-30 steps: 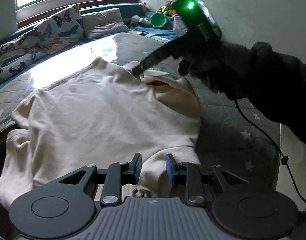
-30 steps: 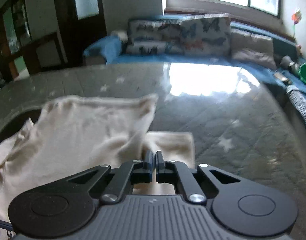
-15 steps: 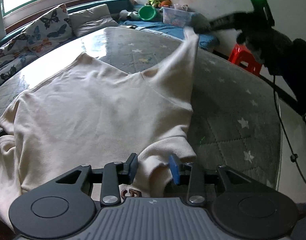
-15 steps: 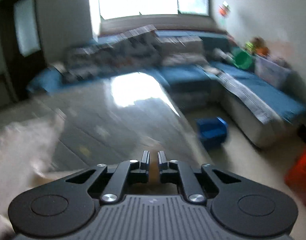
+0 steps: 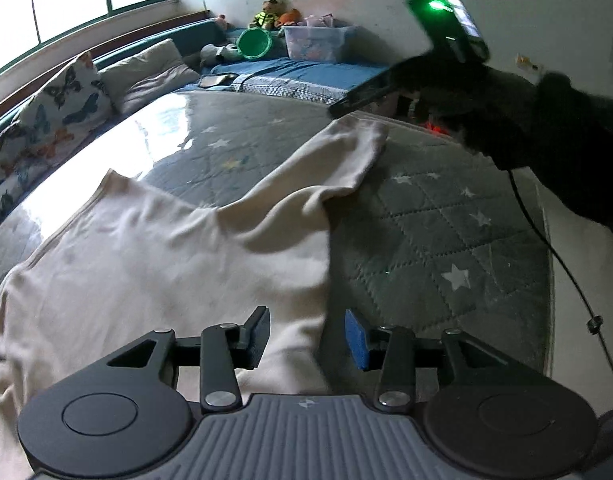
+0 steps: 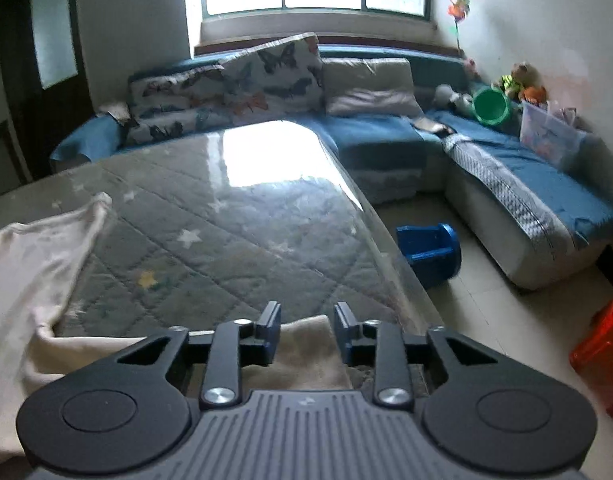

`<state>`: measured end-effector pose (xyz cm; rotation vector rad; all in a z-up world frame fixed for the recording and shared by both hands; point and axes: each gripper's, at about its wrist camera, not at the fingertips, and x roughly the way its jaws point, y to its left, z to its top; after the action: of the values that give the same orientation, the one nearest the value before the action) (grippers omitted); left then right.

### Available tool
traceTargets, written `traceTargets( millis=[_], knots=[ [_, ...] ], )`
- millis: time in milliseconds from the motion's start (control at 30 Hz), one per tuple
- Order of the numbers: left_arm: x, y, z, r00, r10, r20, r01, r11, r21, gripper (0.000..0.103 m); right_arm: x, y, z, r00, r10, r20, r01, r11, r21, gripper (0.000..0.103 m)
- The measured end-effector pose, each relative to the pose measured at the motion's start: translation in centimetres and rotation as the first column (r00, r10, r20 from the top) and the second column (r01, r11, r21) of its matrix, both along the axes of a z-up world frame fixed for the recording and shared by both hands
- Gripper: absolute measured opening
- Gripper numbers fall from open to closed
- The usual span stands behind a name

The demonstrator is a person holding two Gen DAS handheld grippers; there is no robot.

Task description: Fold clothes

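Cream cloth lies between the spread fingers of the left gripper [image 5: 306, 338], whose jaws are opening; the pads do not press on it. That cloth is the lower edge of the garment [image 5: 158, 248], which is spread flat over the grey star-patterned mat [image 5: 438, 236]. From this edge the garment runs away across the mat, and one sleeve [image 5: 346, 156] stretches out toward the mat's far right side.

At the sleeve's tip, the left view shows the right gripper [image 5: 342, 106] from outside: a dark tool held by a black-gloved hand [image 5: 486, 100], a green light glowing on its top, a cable trailing down past the mat. Its fingertips hover just above the cuff, and from here their gap cannot be judged.

The right view settles that: the right gripper's jaws are opening, with the cuff lying between them on the mat, untouched by the pads. Only this view shows, beyond the mat's far side, a blue stool [image 6: 430, 254] tipped on the tiled floor and an orange stool [image 6: 602, 348] at the right edge. The sofa [image 6: 518, 184] with butterfly cushions wraps round the mat in both views, a green bucket [image 5: 253, 43] on it.
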<state>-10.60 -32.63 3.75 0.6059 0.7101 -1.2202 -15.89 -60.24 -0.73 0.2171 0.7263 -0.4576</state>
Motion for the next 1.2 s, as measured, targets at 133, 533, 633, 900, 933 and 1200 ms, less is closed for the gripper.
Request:
traceTargets(
  millis=[133,533,633,900,933,1200],
  knots=[
    [-0.6,-1.4,-0.8,0.999,-0.007,0.043,0.007,1.000,0.009,0.045,0.3,-0.3,-1.3,1.000,0.015,-0.021,-0.014,0.999,0.041,0.026],
    [-0.3,-1.6,-1.7,0.998,-0.061,0.014,0.061,0.998,0.001,0.010,2.7,0.5,1.0,1.000,0.010,0.023,-0.006,0.987,-0.162,0.017],
    [-0.2,-1.7,-1.7,0.999,-0.052,-0.002,0.052,0.999,-0.004,0.016,3.1,0.3,0.5,1.000,-0.017,0.007,0.018,0.986,-0.166,0.017],
    [1.0,1.2,0.5,1.000,0.019,-0.005,-0.019,0.998,-0.064,0.027,1.6,6.1,1.4,0.980,0.195,0.046,-0.187,0.973,-0.136,0.020],
    [1.5,2.1,1.0,0.999,0.049,0.003,-0.049,0.996,-0.077,0.028,1.5,6.9,1.4,0.974,0.221,0.048,-0.214,0.968,-0.129,0.020],
    [9.2,10.6,2.1,0.894,0.446,0.037,-0.440,0.891,-0.116,0.027,1.4,13.4,1.2,0.916,0.395,0.066,-0.391,0.918,-0.056,0.032]
  ],
)
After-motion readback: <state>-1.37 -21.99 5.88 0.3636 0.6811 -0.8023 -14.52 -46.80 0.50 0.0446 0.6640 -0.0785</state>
